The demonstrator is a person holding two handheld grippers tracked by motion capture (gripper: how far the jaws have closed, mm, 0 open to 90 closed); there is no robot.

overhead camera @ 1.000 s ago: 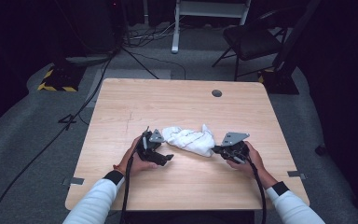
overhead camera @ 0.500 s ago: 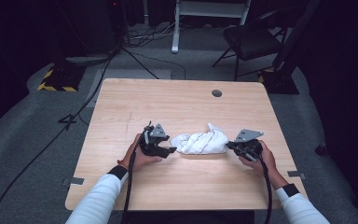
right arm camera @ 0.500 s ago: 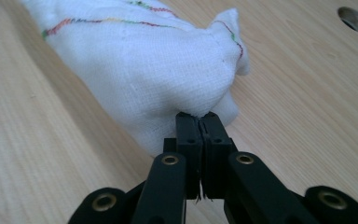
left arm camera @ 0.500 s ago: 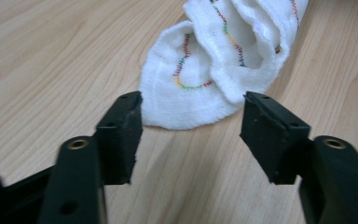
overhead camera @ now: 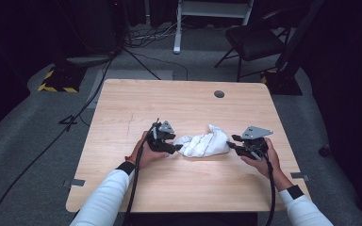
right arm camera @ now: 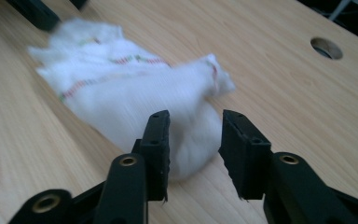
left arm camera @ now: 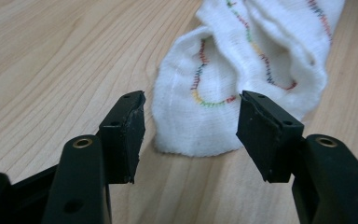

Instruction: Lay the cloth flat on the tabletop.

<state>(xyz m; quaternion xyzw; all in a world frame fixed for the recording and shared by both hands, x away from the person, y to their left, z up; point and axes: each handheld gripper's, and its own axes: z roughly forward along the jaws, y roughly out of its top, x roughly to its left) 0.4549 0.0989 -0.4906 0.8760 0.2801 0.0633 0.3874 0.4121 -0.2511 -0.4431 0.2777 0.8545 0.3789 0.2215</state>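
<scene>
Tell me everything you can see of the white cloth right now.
The cloth is white, a soft woven-looking fabric with multicoloured stitching along its hems. It lies bunched and crumpled on the wooden table, between the left gripper and right gripper. Both grippers' jaws stand open at its two ends, neither clamped on it.

Cloth (overhead camera: pixel 203 144) on the table (overhead camera: pixel 169 108), between left claw (overhead camera: pixel 176 149) and right claw (overhead camera: pixel 231 144).

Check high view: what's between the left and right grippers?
The bunched white cloth lies between the left gripper and right gripper on the table, nothing else; the high view shows it.
</scene>
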